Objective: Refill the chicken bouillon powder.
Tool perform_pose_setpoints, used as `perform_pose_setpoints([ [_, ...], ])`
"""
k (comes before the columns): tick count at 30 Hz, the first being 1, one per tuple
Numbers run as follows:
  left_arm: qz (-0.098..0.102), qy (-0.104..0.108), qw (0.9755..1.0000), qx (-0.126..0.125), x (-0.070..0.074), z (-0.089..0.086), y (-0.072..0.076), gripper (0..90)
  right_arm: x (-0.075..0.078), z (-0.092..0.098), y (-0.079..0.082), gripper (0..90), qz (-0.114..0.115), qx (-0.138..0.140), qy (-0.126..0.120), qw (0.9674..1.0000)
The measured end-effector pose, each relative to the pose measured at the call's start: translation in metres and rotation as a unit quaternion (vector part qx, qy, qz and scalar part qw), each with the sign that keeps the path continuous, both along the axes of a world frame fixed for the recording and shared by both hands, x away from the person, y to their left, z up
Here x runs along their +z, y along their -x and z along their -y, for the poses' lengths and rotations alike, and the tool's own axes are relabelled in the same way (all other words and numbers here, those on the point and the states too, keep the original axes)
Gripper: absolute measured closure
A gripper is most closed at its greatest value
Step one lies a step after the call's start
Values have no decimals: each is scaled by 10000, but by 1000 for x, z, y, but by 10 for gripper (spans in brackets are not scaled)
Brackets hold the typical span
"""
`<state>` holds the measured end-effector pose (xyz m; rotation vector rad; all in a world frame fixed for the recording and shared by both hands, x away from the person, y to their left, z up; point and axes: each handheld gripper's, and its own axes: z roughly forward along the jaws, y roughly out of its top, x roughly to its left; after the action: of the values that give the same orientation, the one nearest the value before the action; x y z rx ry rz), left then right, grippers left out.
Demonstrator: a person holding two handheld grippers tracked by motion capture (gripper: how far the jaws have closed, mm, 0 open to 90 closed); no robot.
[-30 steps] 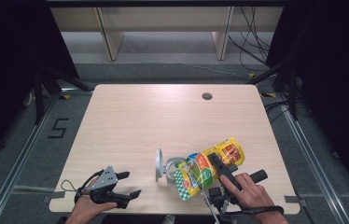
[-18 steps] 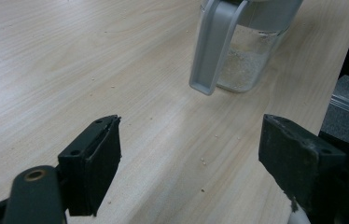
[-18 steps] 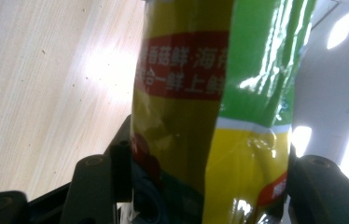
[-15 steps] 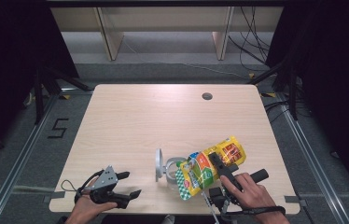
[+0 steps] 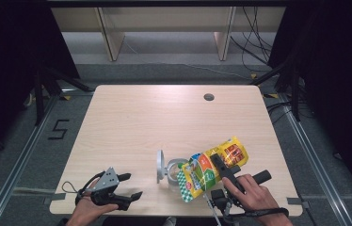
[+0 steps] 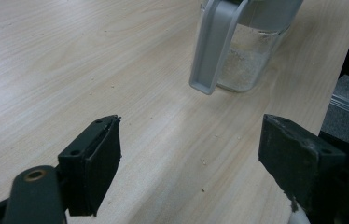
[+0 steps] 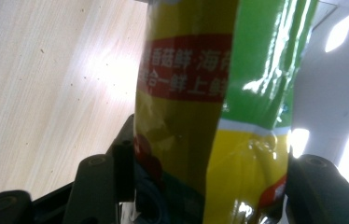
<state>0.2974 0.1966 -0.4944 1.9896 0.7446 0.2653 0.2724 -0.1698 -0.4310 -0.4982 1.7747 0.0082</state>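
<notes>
From the high view, the right gripper (image 5: 217, 165) clamps a yellow-and-green glossy seasoning pouch (image 5: 212, 168), tilted with its long axis slanting down-left, mouth over the clear glass jar with a flipped-open grey lid (image 5: 170, 170). The left gripper (image 5: 132, 186) rests apart, near the table's front edge.

In the left gripper view, its jaws stand wide and empty, the jar (image 6: 249, 60) ahead.

In the right gripper view, the pouch (image 7: 210, 116) sits pinched between half-closed jaws.

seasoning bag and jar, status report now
Right gripper shut on seasoning bag, bag tilted over open glass jar. Left gripper open, idle near table edge. Jar lid flipped up; nothing blocking.
</notes>
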Motion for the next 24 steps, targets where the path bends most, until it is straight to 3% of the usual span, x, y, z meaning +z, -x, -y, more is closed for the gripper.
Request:
perform_pose_setpoints([
  [4, 18, -53, 10000, -27, 0, -1, 0, 205, 0, 0, 0, 477, -8, -6, -16, 10000],
  [5, 123, -122, 9998, -102, 1, -2, -2, 205, 1, 0, 0, 477, 30, 35, 46, 10000],
  [7, 10, -48, 10000, -23, 1, -1, 0, 205, 1, -1, 1, 477, 3, 3, 77, 10000],
  [8, 10, -48, 10000, -23, 1, -1, 0, 205, -1, 0, 2, 477, -31, -83, -34, 10000],
  [9, 126, -129, 9998, -104, 1, -2, -2, 205, 0, 0, 2, 477, -18, -46, 19, 10000],
  [12, 132, -129, 9998, -75, 1, -2, -1, 205, -1, 0, 2, 477, -20, -79, -28, 10000],
  [13, 138, -133, 9998, -80, 1, -2, -1, 205, 0, 0, 2, 478, 15, -12, 95, 10000],
  [24, 153, -107, 9998, -67, 1, -1, -1, 205, 1, 0, 1, 479, 59, 80, 208, 9997],
])
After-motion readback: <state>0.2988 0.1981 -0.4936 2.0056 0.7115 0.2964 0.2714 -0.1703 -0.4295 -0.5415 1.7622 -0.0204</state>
